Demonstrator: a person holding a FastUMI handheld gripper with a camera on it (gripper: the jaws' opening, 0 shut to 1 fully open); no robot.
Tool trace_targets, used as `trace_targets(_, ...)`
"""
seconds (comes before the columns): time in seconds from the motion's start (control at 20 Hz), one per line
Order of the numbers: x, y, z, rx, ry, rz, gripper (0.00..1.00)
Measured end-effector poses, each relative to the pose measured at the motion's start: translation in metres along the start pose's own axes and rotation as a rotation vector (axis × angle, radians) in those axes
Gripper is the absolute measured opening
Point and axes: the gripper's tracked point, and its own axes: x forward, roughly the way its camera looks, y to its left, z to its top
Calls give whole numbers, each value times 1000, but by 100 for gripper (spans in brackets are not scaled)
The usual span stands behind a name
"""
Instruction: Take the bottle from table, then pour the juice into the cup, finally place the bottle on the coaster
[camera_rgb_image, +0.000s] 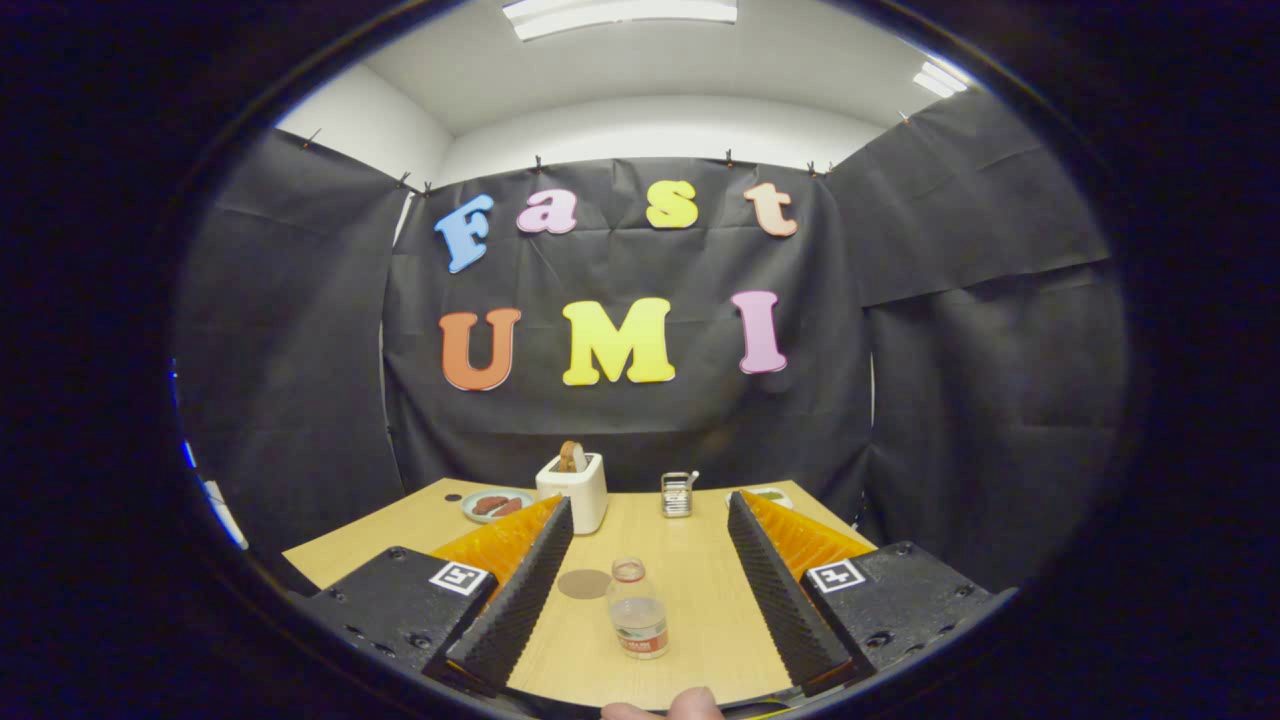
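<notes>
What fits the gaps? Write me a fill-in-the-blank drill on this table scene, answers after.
1. The gripper's fingers are ____, with the bottle standing between them.
2. The round brown ____ lies beside the bottle.
3. A slice of bread sticks out of the white ____.

Missing words: open; coaster; toaster.

One bottle (637, 610), one coaster (584, 584), one toaster (572, 487), two plates (497, 505) (768, 495), one metal cup (677, 494).

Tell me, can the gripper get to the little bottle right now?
Probably yes. The gripper is open, and the bottle stands upright on the table between its fingers, with nothing blocking it. The coaster lies beside it.
</notes>
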Motion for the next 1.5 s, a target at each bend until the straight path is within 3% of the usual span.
trace_targets(0.2, 16, 13, -56, 14, 86, 60, 100)
trace_targets(0.7, 57, -1, -176, -66, 225, 23, 100)
trace_targets(1.3, 116, 3, -224, 40, 293, 32, 99)
trace_targets(1.5, 120, 2, -219, 44, 296, 14, 86)
